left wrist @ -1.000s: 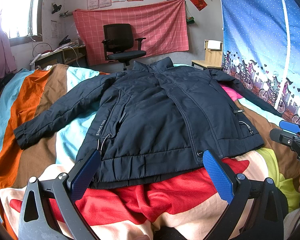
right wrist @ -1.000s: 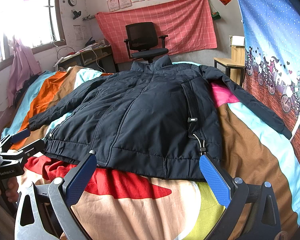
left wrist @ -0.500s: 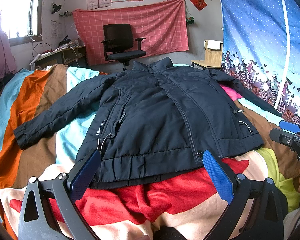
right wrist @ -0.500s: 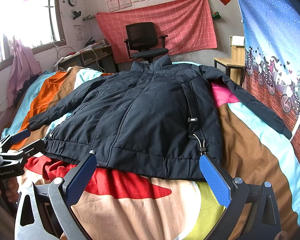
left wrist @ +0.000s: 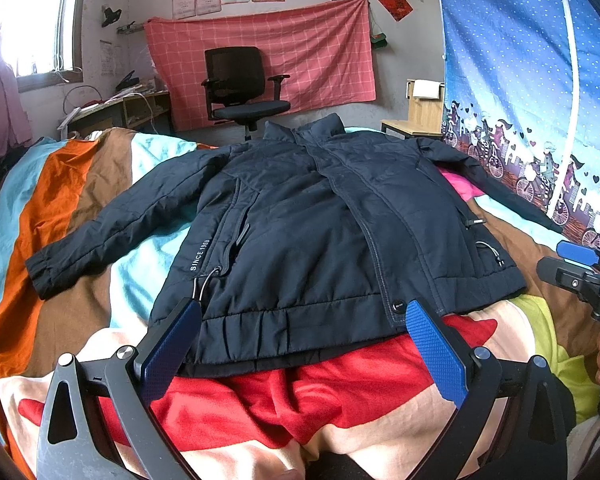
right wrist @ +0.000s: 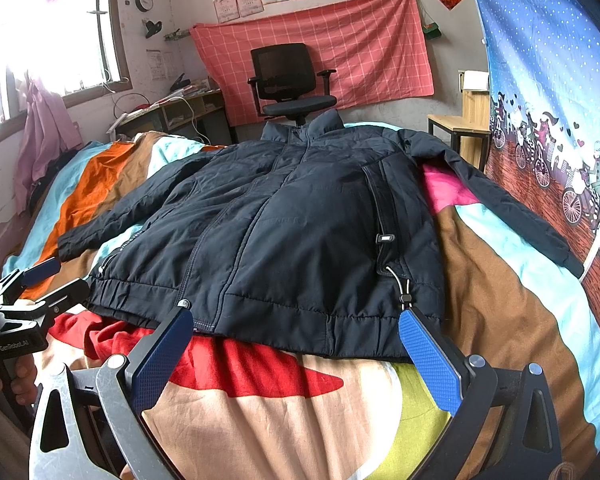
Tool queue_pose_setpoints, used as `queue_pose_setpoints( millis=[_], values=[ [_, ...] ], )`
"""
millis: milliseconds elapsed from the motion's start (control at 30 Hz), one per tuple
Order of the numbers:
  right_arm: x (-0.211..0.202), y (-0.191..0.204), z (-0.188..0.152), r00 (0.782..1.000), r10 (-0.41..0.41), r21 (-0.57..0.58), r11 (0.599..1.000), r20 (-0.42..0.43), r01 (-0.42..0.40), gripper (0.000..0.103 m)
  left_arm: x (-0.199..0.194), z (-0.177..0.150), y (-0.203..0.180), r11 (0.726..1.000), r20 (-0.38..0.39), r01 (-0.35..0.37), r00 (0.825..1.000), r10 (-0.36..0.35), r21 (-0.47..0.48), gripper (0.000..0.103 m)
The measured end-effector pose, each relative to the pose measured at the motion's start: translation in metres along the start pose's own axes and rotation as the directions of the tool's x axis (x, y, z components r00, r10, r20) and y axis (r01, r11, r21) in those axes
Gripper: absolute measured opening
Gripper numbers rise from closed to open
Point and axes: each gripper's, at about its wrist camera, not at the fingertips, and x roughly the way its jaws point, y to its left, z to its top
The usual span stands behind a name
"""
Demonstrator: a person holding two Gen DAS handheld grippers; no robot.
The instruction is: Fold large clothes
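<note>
A dark navy padded jacket lies flat and front-up on the bed, zipped, collar at the far end, both sleeves spread out to the sides. My left gripper hovers open just short of the jacket's hem, nothing between its blue pads. My right gripper is open too, over the hem's right part near a drawcord toggle. Each gripper shows at the edge of the other's view, held by a hand.
The bed carries a multicoloured striped blanket with red and cream patches in front. A black office chair stands behind the bed by a red checked cloth. A blue curtain hangs on the right, a desk on the left.
</note>
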Motion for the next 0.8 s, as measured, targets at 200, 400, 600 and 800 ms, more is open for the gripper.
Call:
queue_pose_setpoints(
  millis=[200,400,600,800],
  values=[
    [0.002,0.0,0.001,1.0,0.007,0.001,1.0,-0.012,-0.007,0.103,0.004,0.001,-0.005,1.0,-0.024,0.008,1.0,-0.008,0.002,0.1],
    [0.022,0.005,0.008,0.999,0.005,-0.004,1.0,-0.033,-0.005,0.103,0.014,0.005,-0.004,1.0,-0.061,0.008,0.998,-0.007,0.014,0.1],
    [0.039,0.008,0.038,0.999,0.01,0.001,1.0,-0.045,-0.01,0.103,0.028,0.026,0.007,0.999,-0.096,0.044,0.994,-0.044,0.0,0.1],
    [0.052,0.007,0.08,0.999,-0.024,0.008,1.0,-0.03,0.024,0.103,0.039,0.07,0.017,0.997,-0.091,0.059,0.994,-0.054,0.053,0.1]
  ],
)
